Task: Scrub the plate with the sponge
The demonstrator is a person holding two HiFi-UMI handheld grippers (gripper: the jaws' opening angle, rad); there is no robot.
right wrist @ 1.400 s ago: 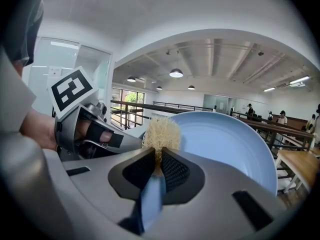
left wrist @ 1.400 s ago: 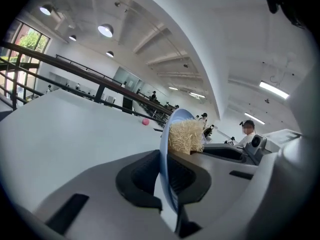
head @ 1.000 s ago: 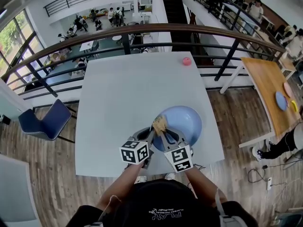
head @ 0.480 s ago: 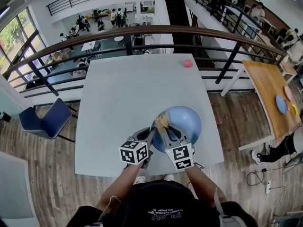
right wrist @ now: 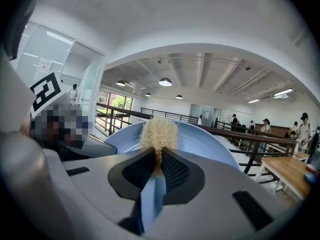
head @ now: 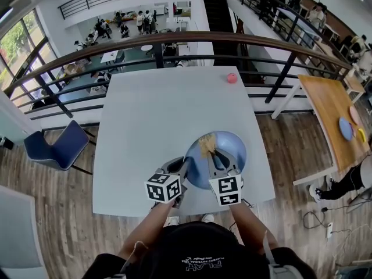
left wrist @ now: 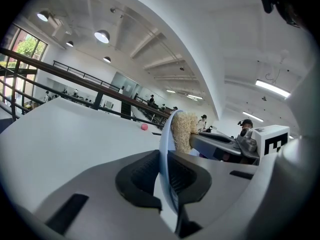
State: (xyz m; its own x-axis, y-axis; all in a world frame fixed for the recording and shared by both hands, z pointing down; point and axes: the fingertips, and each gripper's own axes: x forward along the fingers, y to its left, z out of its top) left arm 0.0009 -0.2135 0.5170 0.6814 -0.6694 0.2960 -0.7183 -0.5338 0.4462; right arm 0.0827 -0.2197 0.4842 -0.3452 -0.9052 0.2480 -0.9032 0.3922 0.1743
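Observation:
A pale blue plate point(head: 228, 150) is held tilted above the near right part of the white table point(head: 151, 112). My left gripper point(head: 185, 168) is shut on the plate's left rim, and in the left gripper view the plate point(left wrist: 166, 149) runs edge-on between the jaws of my left gripper point(left wrist: 167, 173). A tan fibrous sponge point(head: 206, 143) is pressed on the plate's upper face, with my right gripper point(head: 211, 151) shut on it. In the right gripper view the sponge point(right wrist: 159, 132) sticks out past my right gripper point(right wrist: 157, 166) against the plate point(right wrist: 205, 139).
A small pink ball point(head: 232, 78) lies at the table's far right edge, small in the left gripper view as the pink ball point(left wrist: 144, 127). A dark railing point(head: 174, 38) runs behind the table. A blue chair point(head: 58, 147) stands left, a wooden table point(head: 328, 106) right.
My right gripper has slid the sponge farther away and to the right across the plate. The left gripper still holds the plate's rim in about the same spot.

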